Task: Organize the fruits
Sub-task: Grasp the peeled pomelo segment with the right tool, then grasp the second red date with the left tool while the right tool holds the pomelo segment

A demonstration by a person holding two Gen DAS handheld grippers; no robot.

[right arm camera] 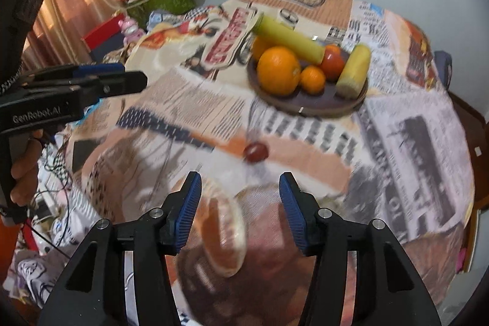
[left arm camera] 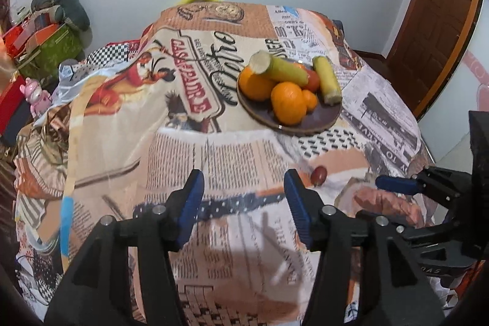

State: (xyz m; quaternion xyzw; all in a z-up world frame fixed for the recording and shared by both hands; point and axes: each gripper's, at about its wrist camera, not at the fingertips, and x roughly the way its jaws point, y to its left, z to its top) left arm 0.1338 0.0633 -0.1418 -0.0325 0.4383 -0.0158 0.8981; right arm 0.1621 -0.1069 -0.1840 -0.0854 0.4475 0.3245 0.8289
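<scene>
A round table (right arm camera: pixel 412 142), draped in a cloth printed with newspaper and poster motifs, fills both views. Toward its far edge sits a dark round plate (right arm camera: pixel 308 107) holding the fruit: two long yellow-green cobs, one (right arm camera: pixel 288 37) lying across the back of the pile and the other (right arm camera: pixel 354 71) leaning on the plate's right rim; a large orange (right arm camera: pixel 278 71) at the front; a second orange (left arm camera: pixel 255 84) behind it on the left; a red tomato (right arm camera: pixel 333 63) at the back; and a small tangerine (right arm camera: pixel 312 79) between the large orange and the right-hand cob.

The left gripper (left arm camera: pixel 244 203) is held low over the near half of the table, pointing toward the plate, its blue-padded fingers spread wide with nothing between them. In the right wrist view it shows from the side at the left edge, held level, with the person's hand (right arm camera: pixel 26 173) wrapped round the grip below it.

The right gripper (right arm camera: pixel 240 202) hangs over the near edge of the table, tilted down at the cloth, fingers likewise parted and empty. From the left wrist view it comes in at the right edge, one blue finger (left arm camera: pixel 394 184) pointing left.

A single small dark-red fruit (right arm camera: pixel 256 152), perhaps a grape, lies loose on the cloth between plate and grippers, just beyond the right gripper's fingertips and apart from the plate.
</scene>
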